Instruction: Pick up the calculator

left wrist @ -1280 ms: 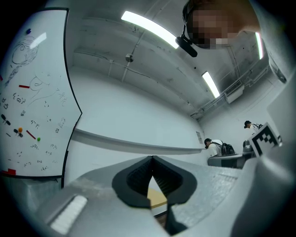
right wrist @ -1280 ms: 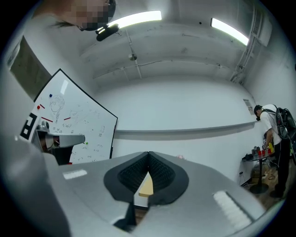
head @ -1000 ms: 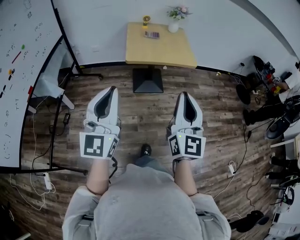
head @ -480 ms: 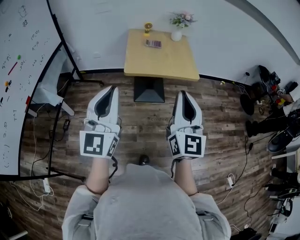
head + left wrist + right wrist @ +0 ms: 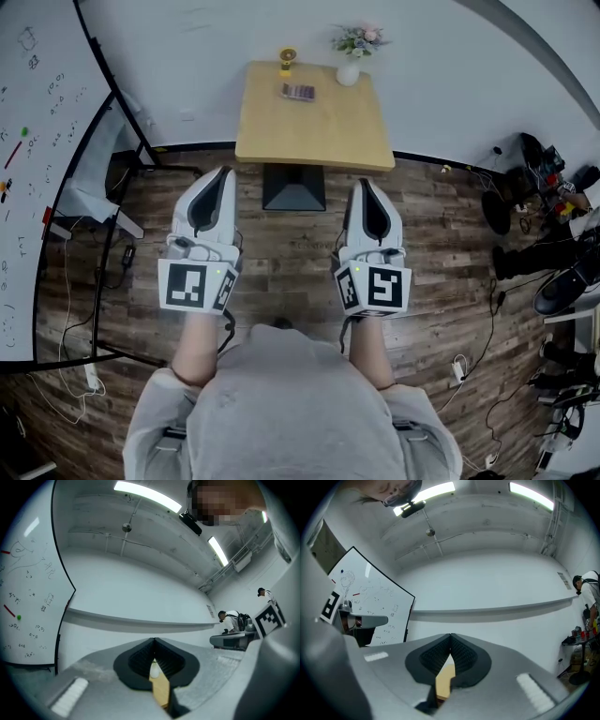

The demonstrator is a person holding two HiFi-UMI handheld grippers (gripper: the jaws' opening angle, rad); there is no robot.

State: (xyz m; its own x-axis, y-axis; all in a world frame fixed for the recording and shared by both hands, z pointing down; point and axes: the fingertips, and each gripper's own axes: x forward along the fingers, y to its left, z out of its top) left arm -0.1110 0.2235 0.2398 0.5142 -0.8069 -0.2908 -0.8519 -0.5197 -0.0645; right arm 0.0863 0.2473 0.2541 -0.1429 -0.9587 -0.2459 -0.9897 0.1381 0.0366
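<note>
Moved: table (image 5: pixel 314 122) is closer now.
Calculator (image 5: pixel 298 92): only the head view shows it.
Left gripper (image 5: pixel 223 174), right gripper (image 5: pixel 365 186): fingers together, empty.

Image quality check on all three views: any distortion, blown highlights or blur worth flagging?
Head view: strong fisheye, the whiteboard edge bows; light is even, and the calculator is tiny but sharp. Left gripper view: dark vignetted corners, ceiling light strip blown out. Right gripper view: same vignette, ceiling lights clipped, and the sliver of table seen past the jaws looks soft.
</note>
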